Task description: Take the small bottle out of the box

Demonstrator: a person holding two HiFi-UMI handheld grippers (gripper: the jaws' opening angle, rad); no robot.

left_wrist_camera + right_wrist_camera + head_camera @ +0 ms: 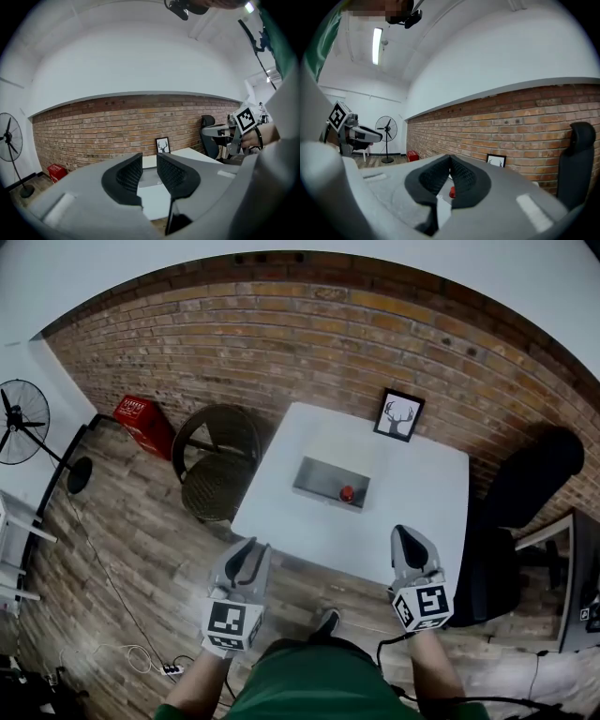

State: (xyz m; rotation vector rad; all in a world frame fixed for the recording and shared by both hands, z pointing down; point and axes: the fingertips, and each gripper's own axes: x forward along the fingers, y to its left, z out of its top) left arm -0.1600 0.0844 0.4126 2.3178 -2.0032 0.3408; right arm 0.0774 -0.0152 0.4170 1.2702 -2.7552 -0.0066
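A small bottle with a red cap (347, 493) stands inside the open grey box (319, 486) on the white table (412, 521). Both grippers hover short of the table's near edge, well apart from the box. The left gripper (246, 557) is over the floor by the near left corner, its jaws a narrow gap apart with nothing between them. The right gripper (407, 538) is at the near right edge, shut and empty. In the right gripper view the red cap (452, 191) shows just below the closed fingertips. The left gripper view shows the box (149, 178) far ahead.
A framed deer picture (398, 415) leans against the brick wall at the table's back. A wicker chair (217, 465) stands left of the table and a black office chair (534, 486) to its right. A red crate (143, 424) and a fan (21, 423) are far left.
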